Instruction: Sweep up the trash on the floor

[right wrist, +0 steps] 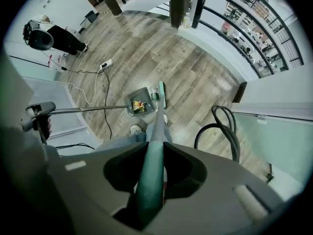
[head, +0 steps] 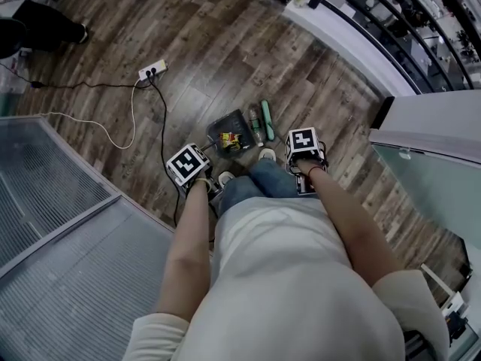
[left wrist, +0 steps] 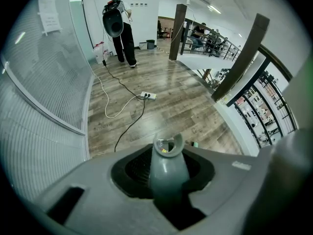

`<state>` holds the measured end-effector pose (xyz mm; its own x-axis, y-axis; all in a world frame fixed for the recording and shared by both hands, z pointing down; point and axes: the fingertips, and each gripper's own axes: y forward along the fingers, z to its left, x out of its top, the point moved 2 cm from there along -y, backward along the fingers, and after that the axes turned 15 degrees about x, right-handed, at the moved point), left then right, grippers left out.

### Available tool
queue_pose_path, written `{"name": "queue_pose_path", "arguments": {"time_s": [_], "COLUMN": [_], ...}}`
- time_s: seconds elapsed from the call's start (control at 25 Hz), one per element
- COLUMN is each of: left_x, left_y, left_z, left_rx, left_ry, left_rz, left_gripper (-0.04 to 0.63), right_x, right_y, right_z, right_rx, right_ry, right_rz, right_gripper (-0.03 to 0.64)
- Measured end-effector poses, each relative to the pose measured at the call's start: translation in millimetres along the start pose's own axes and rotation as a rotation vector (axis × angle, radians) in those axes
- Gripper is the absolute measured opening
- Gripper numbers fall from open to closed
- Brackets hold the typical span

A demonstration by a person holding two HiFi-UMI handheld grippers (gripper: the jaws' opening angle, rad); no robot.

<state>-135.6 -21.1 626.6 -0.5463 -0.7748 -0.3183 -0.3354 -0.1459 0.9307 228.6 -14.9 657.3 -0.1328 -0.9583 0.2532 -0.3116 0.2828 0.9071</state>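
A dark grey dustpan point(head: 231, 132) sits on the wood floor ahead of the person's shoes, with colourful trash point(head: 228, 139) inside it. The green broom head point(head: 267, 119) rests just right of the pan. My left gripper point(head: 197, 177) is shut on the grey dustpan handle point(left wrist: 167, 166), whose ring end points forward. My right gripper point(head: 304, 156) is shut on the green broom handle point(right wrist: 152, 161), which runs down to the broom head point(right wrist: 162, 94) beside the dustpan point(right wrist: 138, 101). The trash point(right wrist: 138, 105) shows yellow and red in the pan.
A white power strip point(head: 152, 70) with black and white cables lies on the floor to the left. A glass partition point(head: 52, 201) stands at left, a railing point(head: 391, 21) and glass panel point(head: 428, 194) at right. A person in black point(left wrist: 122, 33) stands far off.
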Motion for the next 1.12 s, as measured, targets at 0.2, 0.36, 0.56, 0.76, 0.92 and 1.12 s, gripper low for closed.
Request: {"name": "queue_pose_path", "arguments": {"time_s": [0.2,0.36,0.56,0.76,0.92,1.12], "left_x": [-0.1,0.7,0.2,-1.6,-2.4,-1.7], "left_y": [0.3,-1.0,-2.1,-4.3,-4.4,-4.4], "left_z": [1.9,0.1,-2.2,-5.3,-6.7,-4.2], "left_rx": [-0.004,-0.006,-0.007,-0.009,-0.012,-0.015], "left_ry": [-0.003,-0.002,-0.005,-0.006,-0.005,-0.006], "left_rz": [0.003,0.006,0.005,0.003,0.0,-0.001], "left_gripper": [0.109,0.109,0.112,0.114,0.115,0.117], "right_x": [-3.1,-2.5,-5.2,-10.7,-11.9,-15.2], "right_y": [5.9,4.6,3.9,7.1,6.9,3.3], "right_z": [18.1,27.2,37.7,52.6,57.0,64.1], "right_rx": [0.043,0.026,0.001,0.056,0.05,0.043], "right_ry": [0.005,-0.02,-0.11,-0.188,-0.225,-0.3], "right_rz": [0.008,0.02,0.038,0.075,0.086,0.101], "right_gripper": [0.095,0.095,0.095,0.095,0.095,0.095]}}
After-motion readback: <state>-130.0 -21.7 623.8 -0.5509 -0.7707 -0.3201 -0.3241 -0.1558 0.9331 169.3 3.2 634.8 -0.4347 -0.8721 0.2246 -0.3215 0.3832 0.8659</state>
